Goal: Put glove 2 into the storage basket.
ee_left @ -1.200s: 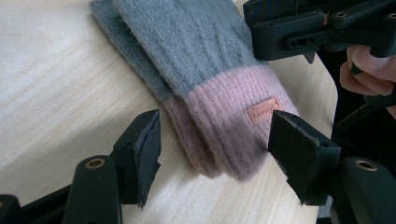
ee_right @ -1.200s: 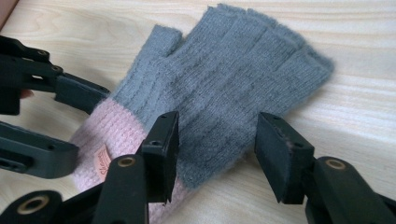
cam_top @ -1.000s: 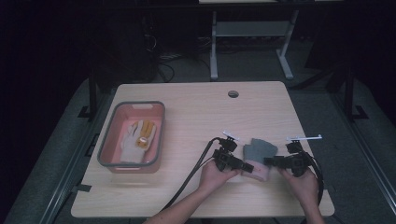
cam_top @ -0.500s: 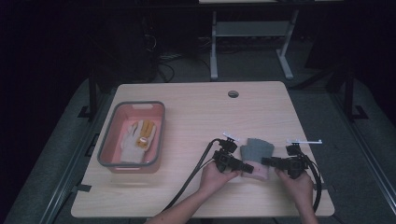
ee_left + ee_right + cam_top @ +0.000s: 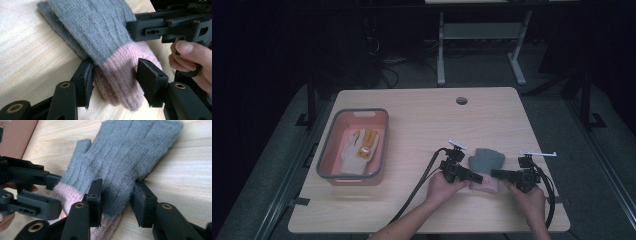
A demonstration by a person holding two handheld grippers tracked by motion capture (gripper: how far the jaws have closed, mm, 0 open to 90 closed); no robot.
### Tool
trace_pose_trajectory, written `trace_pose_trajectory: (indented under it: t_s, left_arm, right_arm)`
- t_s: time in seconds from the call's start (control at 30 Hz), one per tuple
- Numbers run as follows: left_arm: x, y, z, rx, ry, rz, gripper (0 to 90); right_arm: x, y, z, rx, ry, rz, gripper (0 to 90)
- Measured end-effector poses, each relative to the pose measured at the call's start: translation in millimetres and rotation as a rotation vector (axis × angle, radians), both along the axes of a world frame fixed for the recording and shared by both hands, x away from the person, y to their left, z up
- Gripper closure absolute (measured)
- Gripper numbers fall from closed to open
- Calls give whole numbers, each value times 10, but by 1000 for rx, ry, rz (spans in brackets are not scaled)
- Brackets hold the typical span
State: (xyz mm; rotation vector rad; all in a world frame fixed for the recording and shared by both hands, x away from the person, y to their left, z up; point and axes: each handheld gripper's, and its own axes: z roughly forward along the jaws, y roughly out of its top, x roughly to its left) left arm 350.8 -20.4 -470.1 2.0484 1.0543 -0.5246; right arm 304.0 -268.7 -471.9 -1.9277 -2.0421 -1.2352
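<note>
- left gripper view: left gripper [image 5: 113, 82] jaws have just been closing, clamped on the glove [image 5: 105, 37] pink cuff
- right gripper [image 5: 116, 202] jaws, also closing, pinch its grey edge
- glove lies on tabletop [image 5: 422, 130]

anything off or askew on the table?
Nothing stands out. Grey-and-pink glove lies flat, both grippers' jaws have just been closing at its pink cuff. Another glove sits in the pink bin; no spills or damage.

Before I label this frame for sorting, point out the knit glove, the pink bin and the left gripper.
knit glove [image 5: 486, 161], high view, its grey hand part.
pink bin [image 5: 382, 142], high view, its right rim.
left gripper [image 5: 113, 75], left gripper view, midway between fingertips at the pink cuff.
</note>
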Motion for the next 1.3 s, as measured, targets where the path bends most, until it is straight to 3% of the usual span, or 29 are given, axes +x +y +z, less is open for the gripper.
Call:
trace_pose_trajectory:
  t_s: [0.2,0.43,0.77,1.3]
  left_arm:
    - [13,-3,-31,-17,15,3,562]
    - [38,35,-46,-61,34,6,658]
    - [47,86,-48,-74,45,-14,681]
    - [2,291,31,-98,16,-18,684]
  right_arm:
    - [6,-12,-18,28,10,4,674]
    - [-14,14,11,9,-10,28,748]
    - [-39,52,46,-3,-22,42,773]
    - [-23,211,145,-16,-26,104,777]
